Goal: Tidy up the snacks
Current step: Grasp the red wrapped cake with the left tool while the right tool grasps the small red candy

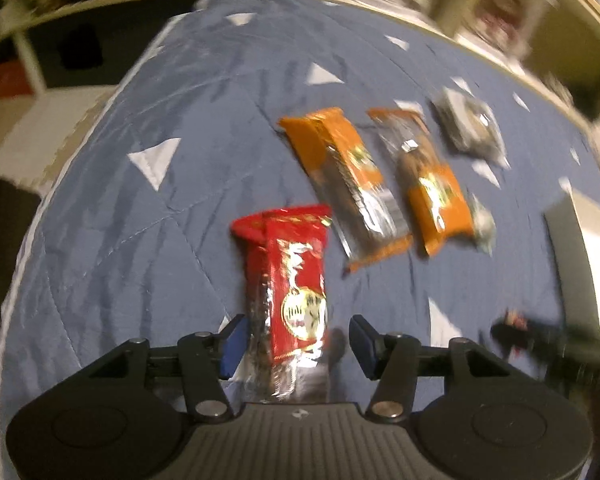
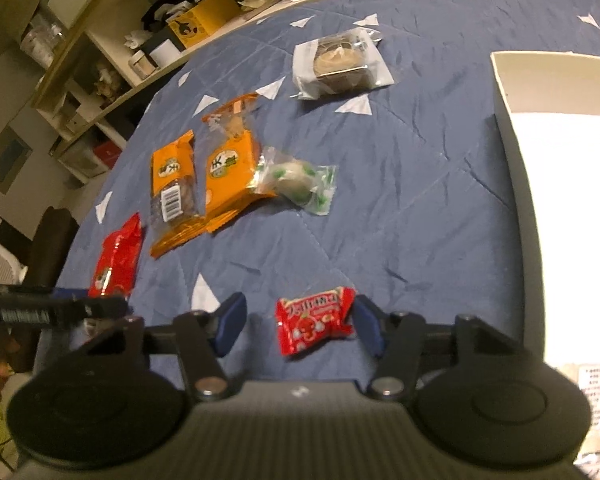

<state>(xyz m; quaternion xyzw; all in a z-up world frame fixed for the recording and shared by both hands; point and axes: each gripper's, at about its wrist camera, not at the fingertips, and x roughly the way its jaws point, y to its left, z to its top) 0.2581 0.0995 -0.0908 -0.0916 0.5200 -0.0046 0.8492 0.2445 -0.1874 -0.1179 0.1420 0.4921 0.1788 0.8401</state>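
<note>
White box (image 2: 512,152) off to R of right gripper (image 2: 298,326), walls stiff. Long red pack (image 1: 296,296) between jaws of left gripper (image 1: 296,344), open, pads not pressing; crinkly foil, light, slippery, so pinch mid-body across width. Small red candy (image 2: 314,320) between right jaws, open, R pad touching; soft, light, so grip gently at centre.

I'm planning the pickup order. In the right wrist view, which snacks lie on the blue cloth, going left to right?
Red packet → barcode orange packet → second orange packet → green-speckled sweet → clear-wrapped cake.
</note>
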